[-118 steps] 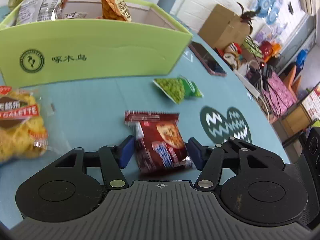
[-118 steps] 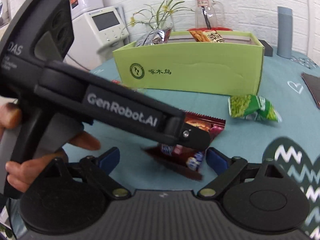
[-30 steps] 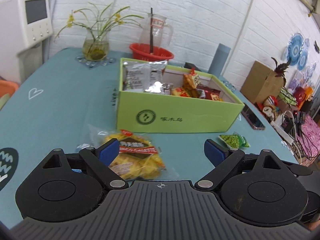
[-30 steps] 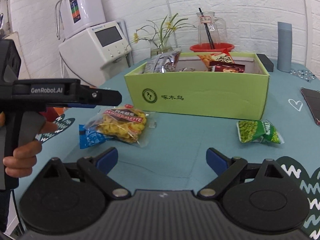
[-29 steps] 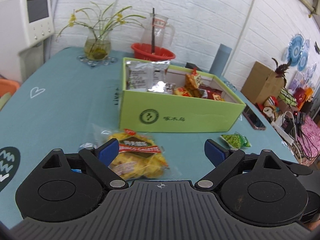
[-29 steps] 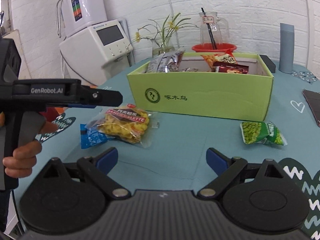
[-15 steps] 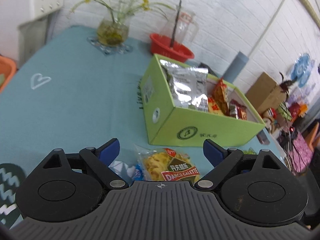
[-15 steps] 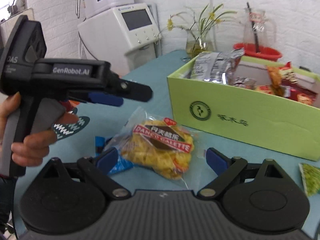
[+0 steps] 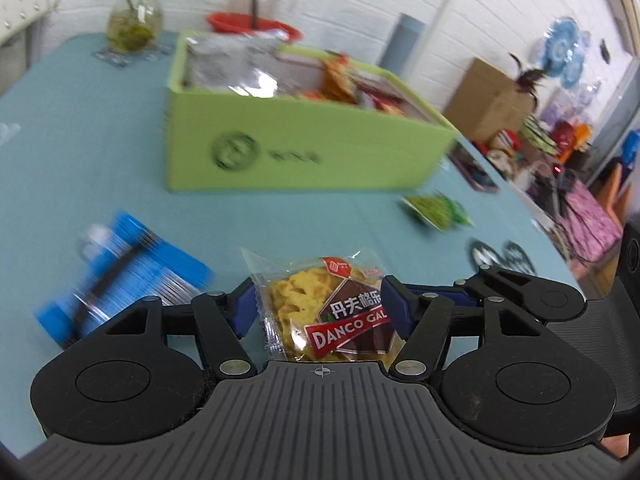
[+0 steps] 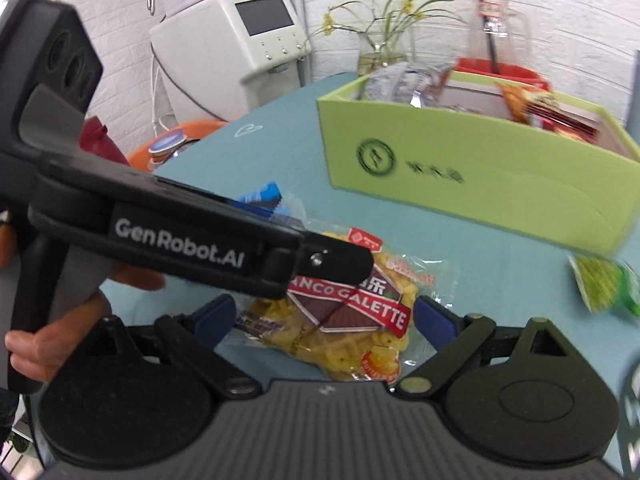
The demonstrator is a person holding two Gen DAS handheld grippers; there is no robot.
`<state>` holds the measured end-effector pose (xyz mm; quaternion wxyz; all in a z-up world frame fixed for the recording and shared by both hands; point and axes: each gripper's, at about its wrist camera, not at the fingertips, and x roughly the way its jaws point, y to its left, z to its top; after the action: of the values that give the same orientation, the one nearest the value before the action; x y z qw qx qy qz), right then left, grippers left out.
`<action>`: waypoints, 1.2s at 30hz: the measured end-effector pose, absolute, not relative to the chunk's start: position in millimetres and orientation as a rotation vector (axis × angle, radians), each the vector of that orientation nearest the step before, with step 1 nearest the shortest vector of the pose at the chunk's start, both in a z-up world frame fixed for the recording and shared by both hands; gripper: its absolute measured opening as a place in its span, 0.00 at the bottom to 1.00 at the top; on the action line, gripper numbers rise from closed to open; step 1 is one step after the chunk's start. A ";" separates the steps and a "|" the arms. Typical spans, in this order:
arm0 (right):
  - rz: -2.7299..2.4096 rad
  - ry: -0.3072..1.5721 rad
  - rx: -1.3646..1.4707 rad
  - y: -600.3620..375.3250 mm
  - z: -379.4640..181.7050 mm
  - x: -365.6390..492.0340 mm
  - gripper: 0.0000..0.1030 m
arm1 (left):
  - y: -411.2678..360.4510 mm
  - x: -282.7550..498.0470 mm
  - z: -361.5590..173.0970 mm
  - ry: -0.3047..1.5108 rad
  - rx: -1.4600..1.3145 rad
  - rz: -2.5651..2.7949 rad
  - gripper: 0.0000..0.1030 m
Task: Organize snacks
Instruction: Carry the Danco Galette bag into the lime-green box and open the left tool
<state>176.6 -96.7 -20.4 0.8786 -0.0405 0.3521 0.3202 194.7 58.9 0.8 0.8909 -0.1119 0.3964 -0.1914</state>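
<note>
A clear bag of yellow galette snacks (image 9: 320, 304) with a red label lies on the teal table. My left gripper (image 9: 319, 306) has the bag between its blue pads; its jaws are closing and both pads touch the bag's sides. In the right wrist view the left gripper (image 10: 352, 264) reaches over the same galette bag (image 10: 352, 320). My right gripper (image 10: 325, 318) stands open just before the bag, pads clear of it. The green box (image 9: 304, 152) behind holds several snack packs. A green pea pack (image 9: 438, 210) and a blue pack (image 9: 120, 272) lie loose.
A glass vase with flowers (image 9: 134, 26), a pitcher (image 10: 494, 36) and a red bowl (image 9: 252, 26) stand behind the box. A white machine (image 10: 240, 40) is beyond the table's left edge. A phone (image 9: 474, 170) lies right of the box. A hand (image 10: 52, 340) holds the left gripper.
The left gripper dropped toward the table onto the galette bag and its jaws narrowed around it. The right gripper came closer to the same bag and stayed wide.
</note>
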 end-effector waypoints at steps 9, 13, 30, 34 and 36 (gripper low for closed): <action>0.545 0.687 -0.092 -155.0 -22.1 107.0 0.91 | 12.4 133.7 -7.2 0.794 -0.185 -0.378 0.68; 0.563 0.682 -0.039 -166.5 -28.9 103.8 0.91 | 29.1 109.3 -3.8 0.763 -0.228 -0.349 0.73; 0.603 0.715 0.101 -180.8 -43.2 131.9 0.91 | 14.3 125.5 -20.4 0.819 -0.311 -0.444 0.76; 0.602 0.686 0.002 -161.0 -43.0 124.9 0.92 | 4.6 125.0 -20.1 0.802 -0.221 -0.412 0.48; 0.603 0.660 -0.030 -156.1 -40.2 118.4 0.86 | 7.8 127.9 -20.3 0.817 -0.259 -0.444 0.35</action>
<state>118.4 -156.1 -40.2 0.9016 -0.0143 0.3192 0.2916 127.9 7.8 -20.3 0.8858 -0.1246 0.3927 -0.2135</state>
